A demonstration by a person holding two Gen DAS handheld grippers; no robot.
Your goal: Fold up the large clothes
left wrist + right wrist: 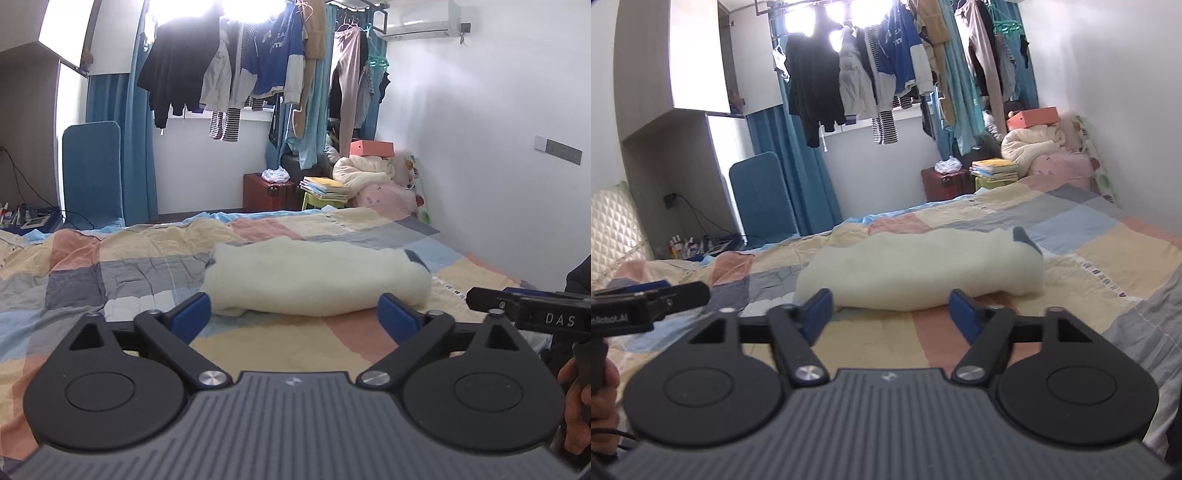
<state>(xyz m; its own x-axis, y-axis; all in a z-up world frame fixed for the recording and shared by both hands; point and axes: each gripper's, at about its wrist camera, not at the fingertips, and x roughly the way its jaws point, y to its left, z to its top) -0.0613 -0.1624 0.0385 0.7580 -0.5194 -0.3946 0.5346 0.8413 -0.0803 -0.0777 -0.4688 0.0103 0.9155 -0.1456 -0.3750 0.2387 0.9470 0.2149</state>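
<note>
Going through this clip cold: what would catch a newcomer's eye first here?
A cream fleece garment, folded into a thick bundle, lies mid-bed on the patchwork quilt. The left gripper and right gripper sit just short of it, jaws open and empty. Behind, hanging clothes crowd the bright window.

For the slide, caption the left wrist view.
Left tool open, facing folded cream garment on patchwork bedspread; right tool alongside.

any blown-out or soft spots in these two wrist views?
Left wrist view: window behind the hanging clothes is blown out; cream garment sharp. Right wrist view: same window glare, garment slightly soft, walls bowed by the fisheye.
</note>
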